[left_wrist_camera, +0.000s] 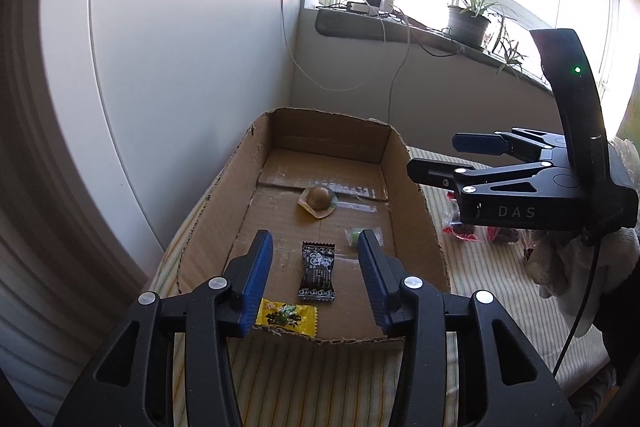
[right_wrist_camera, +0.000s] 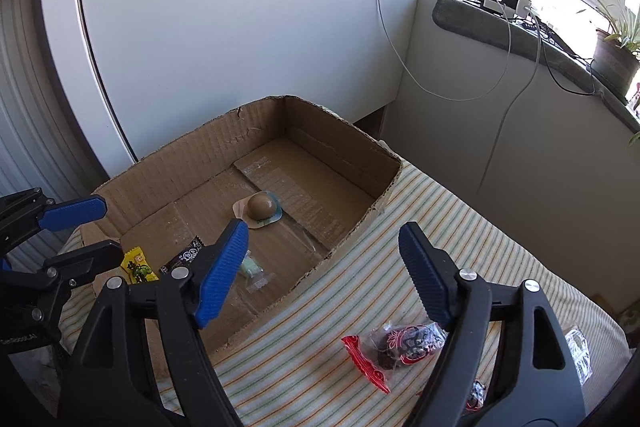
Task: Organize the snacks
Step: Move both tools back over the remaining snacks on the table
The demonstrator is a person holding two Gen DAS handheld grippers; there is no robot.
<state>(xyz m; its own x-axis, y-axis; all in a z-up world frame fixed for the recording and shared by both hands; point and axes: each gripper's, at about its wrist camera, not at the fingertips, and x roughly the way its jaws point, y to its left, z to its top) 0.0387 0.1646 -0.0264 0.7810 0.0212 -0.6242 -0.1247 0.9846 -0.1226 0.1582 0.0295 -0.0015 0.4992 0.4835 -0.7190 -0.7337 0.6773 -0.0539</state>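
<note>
A shallow cardboard box (left_wrist_camera: 408, 187) (right_wrist_camera: 360, 147) lies on a striped cloth. Inside it are a brown round snack (left_wrist_camera: 318, 198) (right_wrist_camera: 261, 206), a black wrapped candy (left_wrist_camera: 317, 271) (right_wrist_camera: 188, 254), a yellow wrapped candy (left_wrist_camera: 285, 317) (right_wrist_camera: 138, 267) and a pale green candy (left_wrist_camera: 356, 235) (right_wrist_camera: 252, 270). My left gripper (left_wrist_camera: 315, 259) is open and empty above the box's near end. My right gripper (right_wrist_camera: 324, 263) (left_wrist_camera: 436, 157) is open and empty over the box's right edge. A red-and-dark snack packet (right_wrist_camera: 394, 345) (left_wrist_camera: 464, 227) lies on the cloth below the right gripper.
A clear wrapper (right_wrist_camera: 578, 347) lies at the cloth's right edge. A white wall panel (left_wrist_camera: 180, 47) stands behind the box. A window sill with a potted plant (left_wrist_camera: 468, 19), chargers and hanging cables (right_wrist_camera: 504, 3) is at the back right.
</note>
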